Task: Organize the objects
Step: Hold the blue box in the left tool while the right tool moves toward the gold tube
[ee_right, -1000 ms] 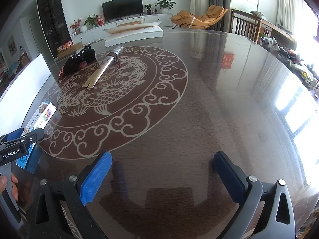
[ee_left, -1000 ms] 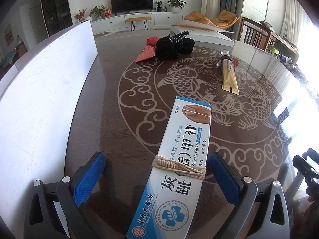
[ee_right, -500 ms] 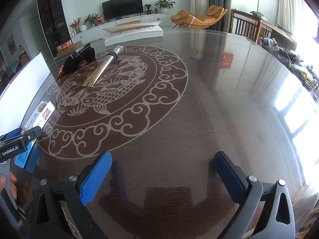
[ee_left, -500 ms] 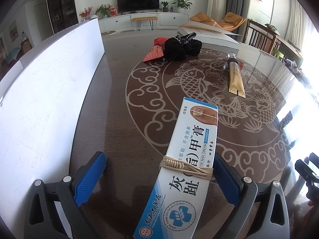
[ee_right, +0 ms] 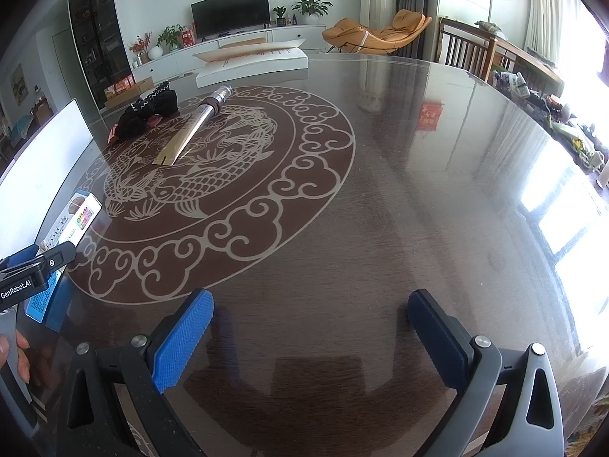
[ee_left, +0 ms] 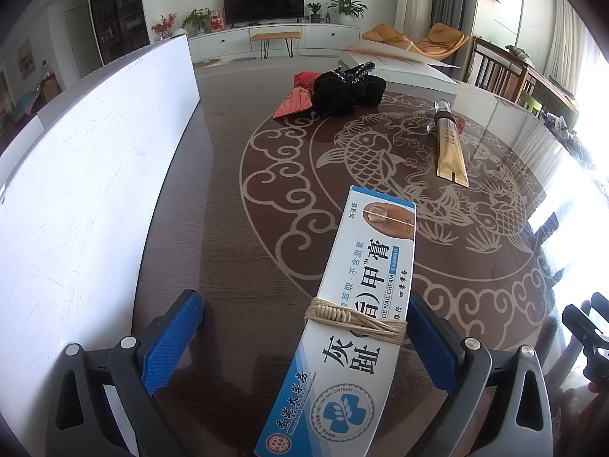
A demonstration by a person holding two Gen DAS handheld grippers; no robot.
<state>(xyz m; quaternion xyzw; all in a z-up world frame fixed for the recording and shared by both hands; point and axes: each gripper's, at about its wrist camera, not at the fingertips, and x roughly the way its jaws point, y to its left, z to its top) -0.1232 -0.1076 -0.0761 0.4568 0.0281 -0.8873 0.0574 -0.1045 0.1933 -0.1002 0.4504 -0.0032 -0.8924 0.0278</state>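
Between the left gripper's (ee_left: 304,337) spread blue pads lies the ointment box (ee_left: 354,316), flat on the table (ee_left: 228,228), long axis running away and hugging the right pad. From the right wrist, the right gripper (ee_right: 310,329) gapes over bare wood, the box well off to its left; the left is far nearer.

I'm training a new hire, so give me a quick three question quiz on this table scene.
1. True or false: the left gripper is shut on the ointment box.
2. What lies nearest the black cloth bundle: A gold tube, B red packet, C white board?
3. What is wound around the box?

Key: 1 false, both fingers stand open. 2 B. 3 tan cord.
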